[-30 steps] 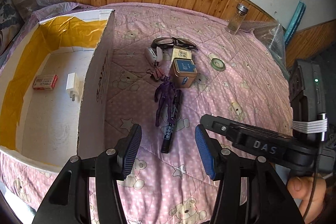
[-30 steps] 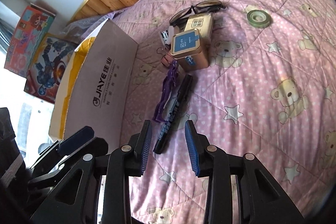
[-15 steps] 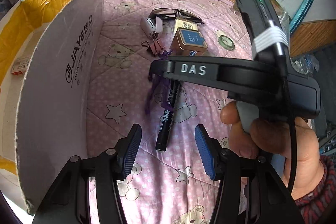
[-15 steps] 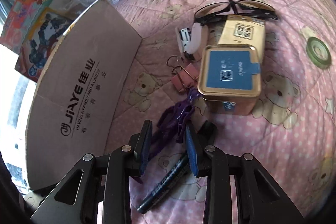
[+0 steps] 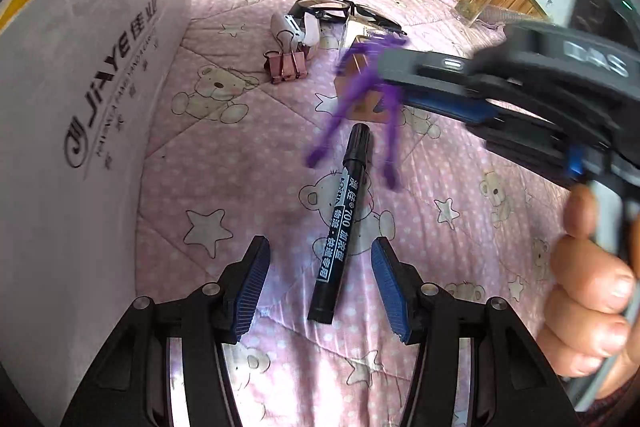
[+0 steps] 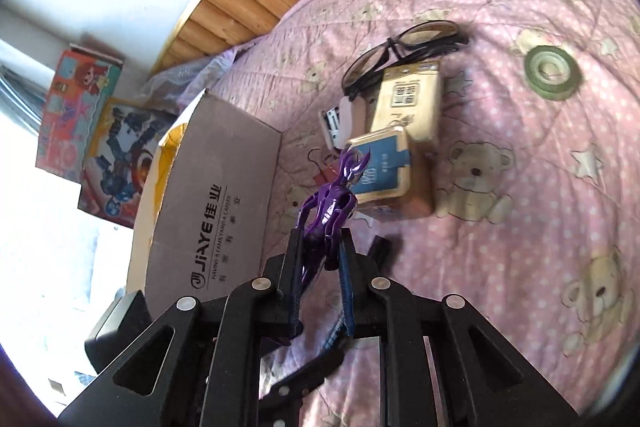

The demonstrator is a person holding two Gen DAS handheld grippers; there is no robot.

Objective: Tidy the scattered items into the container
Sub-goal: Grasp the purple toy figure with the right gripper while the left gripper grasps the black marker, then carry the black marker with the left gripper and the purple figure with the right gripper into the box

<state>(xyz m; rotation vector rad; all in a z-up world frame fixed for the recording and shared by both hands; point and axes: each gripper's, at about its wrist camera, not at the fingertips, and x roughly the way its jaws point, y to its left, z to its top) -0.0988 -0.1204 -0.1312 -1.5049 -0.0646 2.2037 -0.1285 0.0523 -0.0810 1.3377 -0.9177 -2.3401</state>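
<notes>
Purple figurine is clamped between the jaws of my right gripper, which are closed narrowly on its lower body; its head and arms project forward past the fingertips. From the left wrist view the figurine hangs clear of the bed, limbs blurred, so I judge it to be in transit. My left gripper is wide open and holds nothing; it hovers low over the black marker, which lies on the pink bear-print bedspread with its rear end between the two blue pads.

Cardboard box, the container, stands to the left with its printed flap upright; its interior is not visible from either view. Remaining loose items sit beyond the marker: pink binder clips, a white stapler, black-framed glasses, a blue-lidded tin, a tan carton behind it, and a green tape roll off to the right.

Step in hand: carrying the figurine to the box. Next move, in my judgement, calls for lifting it over the upright flap before release. The marker is a sensible following pick for the left gripper.
</notes>
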